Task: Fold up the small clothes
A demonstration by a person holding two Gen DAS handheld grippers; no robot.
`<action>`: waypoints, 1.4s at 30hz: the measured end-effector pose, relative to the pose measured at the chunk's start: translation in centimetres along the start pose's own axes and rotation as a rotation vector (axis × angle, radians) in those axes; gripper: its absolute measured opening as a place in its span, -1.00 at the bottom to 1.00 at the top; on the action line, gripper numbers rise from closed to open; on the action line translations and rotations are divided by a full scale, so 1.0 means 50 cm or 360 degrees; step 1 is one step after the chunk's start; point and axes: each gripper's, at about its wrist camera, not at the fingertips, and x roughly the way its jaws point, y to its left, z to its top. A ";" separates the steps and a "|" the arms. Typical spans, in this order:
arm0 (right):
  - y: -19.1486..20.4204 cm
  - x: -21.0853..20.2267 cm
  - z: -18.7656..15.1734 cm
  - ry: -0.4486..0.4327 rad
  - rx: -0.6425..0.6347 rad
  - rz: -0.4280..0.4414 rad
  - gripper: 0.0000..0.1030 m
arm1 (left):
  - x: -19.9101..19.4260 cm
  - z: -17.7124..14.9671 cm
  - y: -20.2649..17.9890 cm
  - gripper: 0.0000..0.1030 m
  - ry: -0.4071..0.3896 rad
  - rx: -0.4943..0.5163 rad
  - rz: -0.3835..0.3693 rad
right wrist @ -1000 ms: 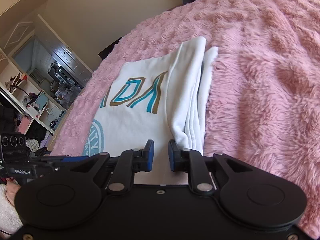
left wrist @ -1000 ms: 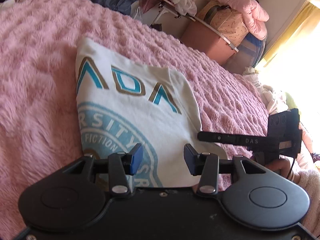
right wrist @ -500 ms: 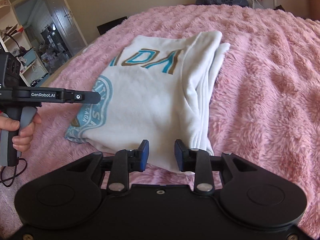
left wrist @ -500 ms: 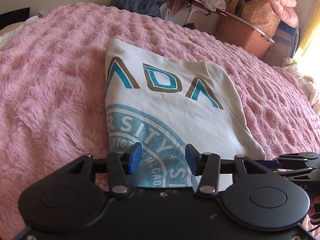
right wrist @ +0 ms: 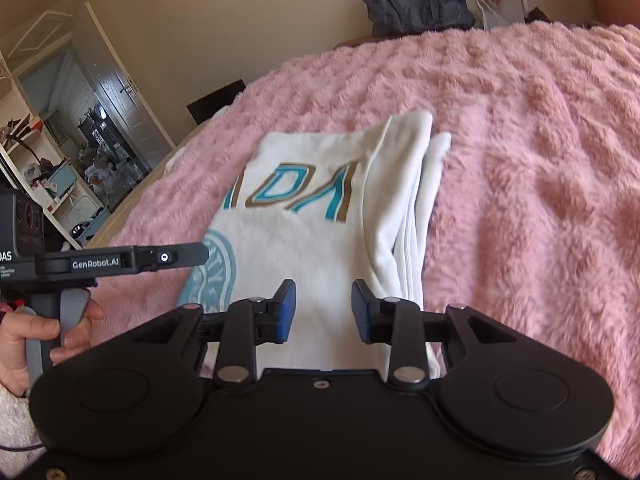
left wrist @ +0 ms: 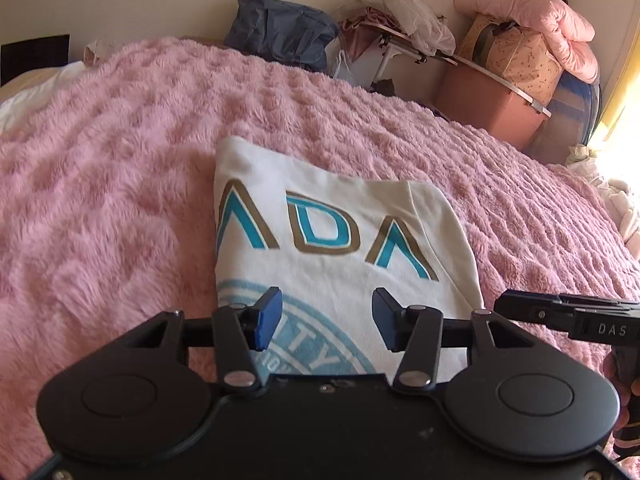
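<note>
A white printed T-shirt (left wrist: 332, 264) lies folded into a compact rectangle on the pink fluffy blanket (left wrist: 100, 200) that covers the bed, its teal-and-brown lettering and round teal emblem facing up. In the right wrist view the stacked layers of the fold show along the shirt's right edge (right wrist: 416, 216), so the sides are already turned in and the piece looks doubled over at least once. The left gripper (left wrist: 326, 320) hovers over the near part of the shirt with its blue pads spread and nothing between them; its jaws have just been opening a little further. The right gripper (right wrist: 323, 310) also sits above the near edge, its jaws likewise having just been opening, with the cloth lying flat below rather than pinched. The person's hand (right wrist: 28, 332) holding the left tool's handle shows at the left of the right wrist view. Judging by this, the folding of this garment appears finished or nearly so: what may remain is a final smoothing or moving it aside. Whether other small clothes wait to be folded cannot be told; the bags and heaps against the far wall (left wrist: 280, 28) are background clutter.
</note>
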 end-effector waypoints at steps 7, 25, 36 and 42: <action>-0.028 0.094 0.095 -0.0113 -0.0036 -0.0110 -0.31 | 0.086 0.044 0.025 0.03 0.0068 -0.0033 0.0061; -0.041 0.122 0.099 -0.0076 -0.0009 -0.0293 -0.04 | 0.039 0.038 0.018 0.10 -0.0048 -0.0065 0.0067; 0.123 -0.066 0.063 -0.0051 -0.0071 -0.0535 0.35 | -0.166 0.026 -0.090 0.18 -0.0006 -0.0034 0.0375; 0.207 -0.146 0.021 -0.0066 -0.0119 -0.0605 0.55 | -0.267 -0.024 -0.140 0.19 0.0027 -0.0008 0.0447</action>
